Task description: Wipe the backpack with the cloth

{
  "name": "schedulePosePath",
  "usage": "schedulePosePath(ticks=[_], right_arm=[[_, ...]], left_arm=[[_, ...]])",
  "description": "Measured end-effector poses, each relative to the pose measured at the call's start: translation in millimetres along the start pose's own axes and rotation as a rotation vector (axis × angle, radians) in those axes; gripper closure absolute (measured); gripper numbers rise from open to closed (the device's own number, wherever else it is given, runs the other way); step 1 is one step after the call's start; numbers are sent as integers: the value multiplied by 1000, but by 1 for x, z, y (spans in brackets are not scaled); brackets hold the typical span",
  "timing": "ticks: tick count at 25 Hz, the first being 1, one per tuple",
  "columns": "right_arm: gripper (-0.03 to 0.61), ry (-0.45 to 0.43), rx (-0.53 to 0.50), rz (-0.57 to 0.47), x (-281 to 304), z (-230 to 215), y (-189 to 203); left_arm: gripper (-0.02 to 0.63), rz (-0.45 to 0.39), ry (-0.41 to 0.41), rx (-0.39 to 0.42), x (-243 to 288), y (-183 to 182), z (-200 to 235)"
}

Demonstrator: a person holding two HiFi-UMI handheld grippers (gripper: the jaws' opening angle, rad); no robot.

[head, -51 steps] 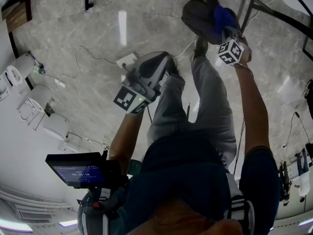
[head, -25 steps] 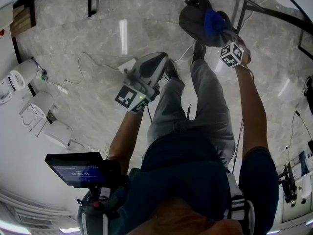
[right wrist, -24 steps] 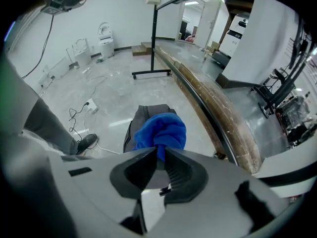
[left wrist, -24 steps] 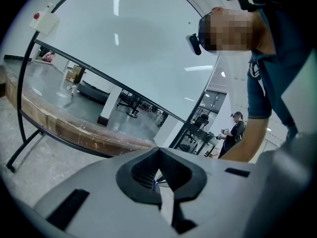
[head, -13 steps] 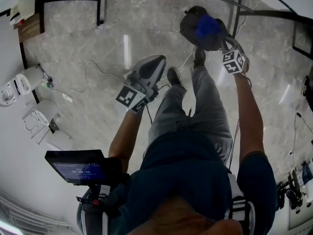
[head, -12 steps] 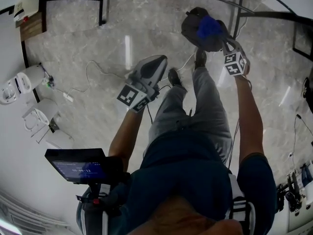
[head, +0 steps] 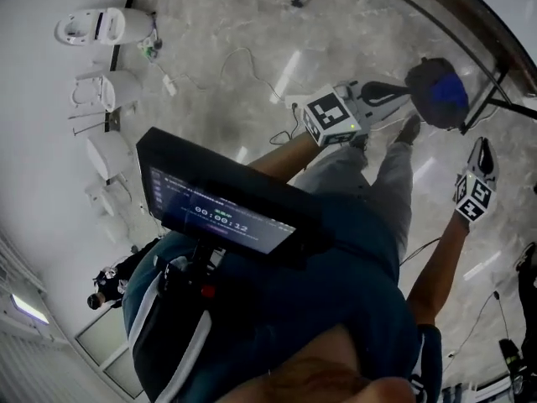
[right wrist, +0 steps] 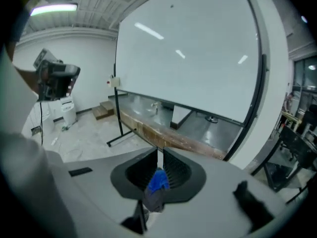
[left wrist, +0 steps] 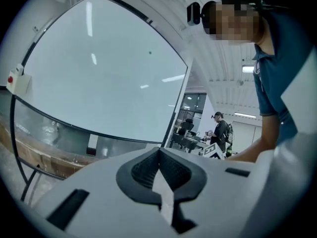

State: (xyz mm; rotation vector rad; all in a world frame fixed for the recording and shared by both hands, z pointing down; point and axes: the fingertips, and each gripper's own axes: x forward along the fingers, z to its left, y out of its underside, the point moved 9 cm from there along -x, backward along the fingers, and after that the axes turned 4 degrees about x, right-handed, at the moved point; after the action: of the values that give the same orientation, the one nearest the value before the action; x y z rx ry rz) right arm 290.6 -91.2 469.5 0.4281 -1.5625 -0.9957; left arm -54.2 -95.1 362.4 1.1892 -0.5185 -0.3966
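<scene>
The dark backpack [head: 436, 91] lies on the floor just past my feet, with a blue patch showing on it. In the head view my right gripper [head: 487, 145] hangs to the right of the bag, apart from it. Its own view shows the right gripper [right wrist: 158, 155] shut on a small bunch of blue and grey cloth [right wrist: 158, 181]. The rest of the cloth is hidden. My left gripper [head: 404, 91] reaches level toward the bag's left side. In its own view the left gripper [left wrist: 159, 155] is shut with nothing in it.
A big whiteboard [right wrist: 193, 48] on a black stand with a wooden ledge fills both gripper views. White devices [head: 92, 28] and a cable [head: 243, 61] lie by the wall. A dark screen [head: 222, 212] sits at my chest. People stand far off [left wrist: 218, 130].
Both grippers have risen. The right one has lifted up and away from the backpack, rolling as it went. The head view has swung, so the backpack now lies at the upper right.
</scene>
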Motion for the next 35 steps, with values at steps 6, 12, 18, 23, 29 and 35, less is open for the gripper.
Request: schedulePosePath(ticks=[6, 12, 18, 23, 29, 35], right_arm=[[577, 52, 117, -243, -116, 31, -75], [578, 24, 217, -393, -218, 62, -113], [578, 11, 218, -485, -301, 79, -120], [578, 12, 206, -552, -366, 86, -88], [578, 13, 178, -586, -450, 103, -27], [578, -2, 157, -604, -521, 123, 14]], left_arm=[[612, -79, 65, 58, -38, -50, -33], [612, -118, 120, 102, -68, -80, -74], [613, -160, 113, 150, -92, -96, -117], [612, -171, 85, 179, -117, -85, -170], [612, -180, 40, 213, -160, -57, -252], [612, -173, 16, 212, -198, -39, -321]])
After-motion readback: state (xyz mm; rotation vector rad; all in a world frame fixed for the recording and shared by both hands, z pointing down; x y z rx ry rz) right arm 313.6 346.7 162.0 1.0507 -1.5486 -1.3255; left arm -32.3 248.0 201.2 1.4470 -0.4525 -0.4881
